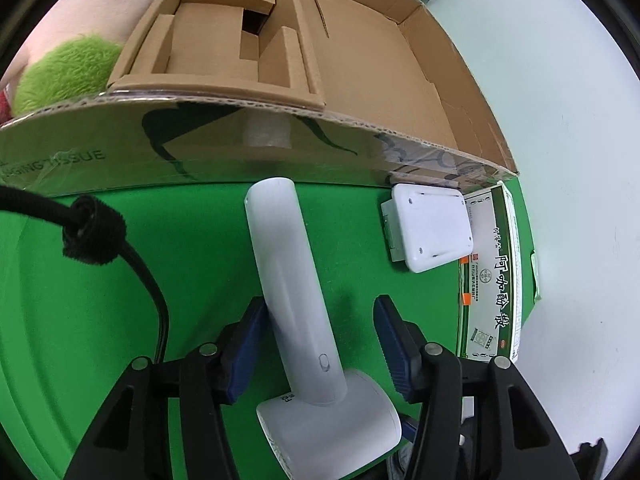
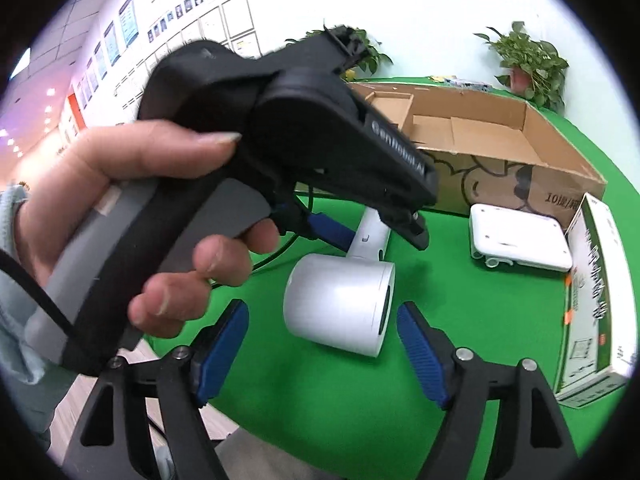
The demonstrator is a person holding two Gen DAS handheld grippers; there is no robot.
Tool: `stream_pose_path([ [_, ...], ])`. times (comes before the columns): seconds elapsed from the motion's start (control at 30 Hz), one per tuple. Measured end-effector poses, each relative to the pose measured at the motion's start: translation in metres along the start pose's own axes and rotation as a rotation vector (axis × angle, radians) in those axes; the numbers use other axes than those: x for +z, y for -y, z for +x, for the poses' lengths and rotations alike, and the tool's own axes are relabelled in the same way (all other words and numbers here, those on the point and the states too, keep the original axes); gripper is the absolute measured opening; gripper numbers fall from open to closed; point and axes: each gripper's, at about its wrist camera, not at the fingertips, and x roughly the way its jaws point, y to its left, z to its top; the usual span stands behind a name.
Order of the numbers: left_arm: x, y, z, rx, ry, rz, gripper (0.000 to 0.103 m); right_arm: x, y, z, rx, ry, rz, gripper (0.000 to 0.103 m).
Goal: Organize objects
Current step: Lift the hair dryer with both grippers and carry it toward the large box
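A white hair dryer [image 1: 296, 300] lies on the green cloth [image 1: 120, 320] with its handle pointing at the cardboard box [image 1: 360, 60]. My left gripper [image 1: 320, 344] straddles the handle, jaws open. The left blue pad sits close against the handle and the right pad stands clear of it. In the right wrist view a hand [image 2: 120, 200] holds that left gripper [image 2: 372, 232] over the handle. My right gripper [image 2: 320, 348] is open just in front of the dryer's round head [image 2: 340, 304], touching nothing.
The open cardboard box [image 2: 500, 148] has dividers inside. A white flat device [image 1: 428, 228] and a green-and-white carton [image 1: 496, 280] lie by the box's right corner. A plush toy [image 1: 68, 72] sits at the left and potted plants [image 2: 528, 64] stand behind. A black cable [image 1: 132, 264] crosses the cloth.
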Motion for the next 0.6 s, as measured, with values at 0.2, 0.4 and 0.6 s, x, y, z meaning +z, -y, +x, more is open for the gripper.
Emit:
stream_pose_path([
  [0.2, -0.001, -0.002, -0.009, -0.016, 0.013, 0.032, 0.051, 0.001, 0.006, 0.016, -0.013, -0.044, 0.033, 0.068],
  [0.4, -0.003, -0.016, -0.023, -0.01, 0.032, 0.034, 0.031, 0.001, 0.002, 0.021, -0.058, -0.073, 0.013, 0.061],
  [0.6, -0.005, -0.011, -0.028, -0.018, 0.033, 0.028, 0.031, -0.001, -0.001, 0.018, -0.086, -0.07, 0.009, 0.06],
])
